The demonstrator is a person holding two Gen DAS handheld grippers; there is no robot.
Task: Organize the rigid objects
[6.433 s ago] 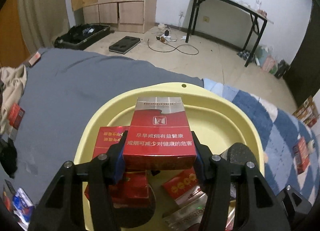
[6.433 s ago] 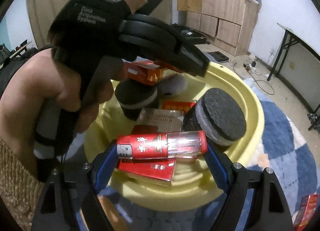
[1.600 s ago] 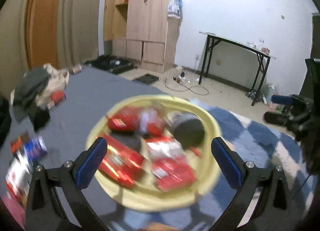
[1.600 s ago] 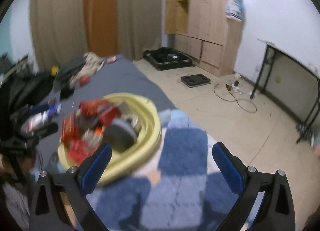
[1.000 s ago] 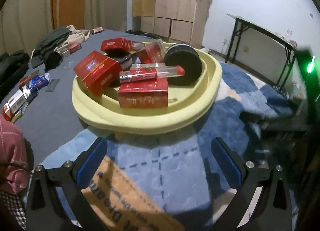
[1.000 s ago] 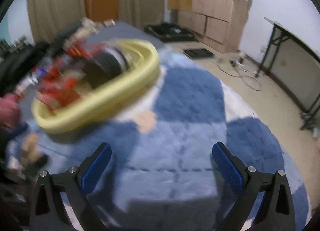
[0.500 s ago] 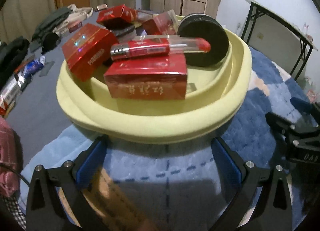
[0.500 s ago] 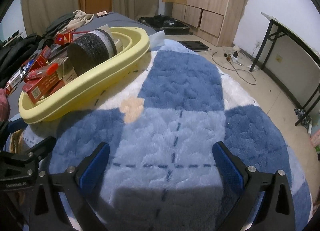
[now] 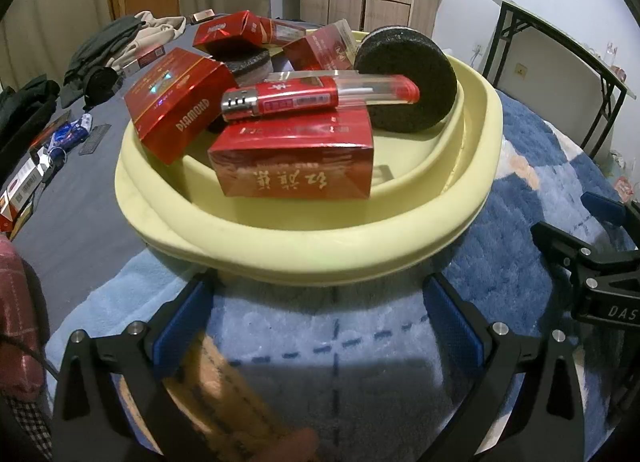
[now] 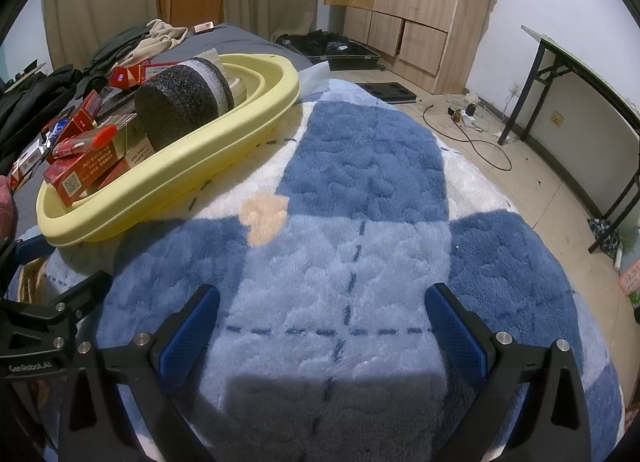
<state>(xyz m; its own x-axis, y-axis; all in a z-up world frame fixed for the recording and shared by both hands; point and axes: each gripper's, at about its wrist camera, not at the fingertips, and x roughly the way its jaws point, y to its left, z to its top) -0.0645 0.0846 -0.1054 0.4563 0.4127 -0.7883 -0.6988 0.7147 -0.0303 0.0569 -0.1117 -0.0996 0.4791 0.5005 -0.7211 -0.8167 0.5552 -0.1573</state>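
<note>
A pale yellow basin (image 9: 312,250) (image 10: 168,178) rests on a blue patterned blanket. It holds several red cigarette packs (image 9: 292,170), a red lighter (image 9: 316,98) lying across the top pack, and a black round sponge (image 9: 404,86) (image 10: 176,106). My left gripper (image 9: 320,326) is open and low on the blanket, its blue pads just short of the basin's near rim, nothing between them. My right gripper (image 10: 320,326) is open over bare blanket, to the right of the basin. Each gripper shows at the edge of the other's view.
The fluffy blue blanket (image 10: 360,190) covers the near bed. Clothes (image 9: 112,46) and loose packs (image 9: 24,182) lie on the grey sheet at left. A wooden cabinet (image 10: 404,2), a black-legged table (image 10: 580,74) and floor cables (image 10: 472,118) stand beyond.
Both grippers let go of their items in the basin, pulled away and dropped low. In the last half second the left gripper closed in on the basin's rim; the right barely moved.
</note>
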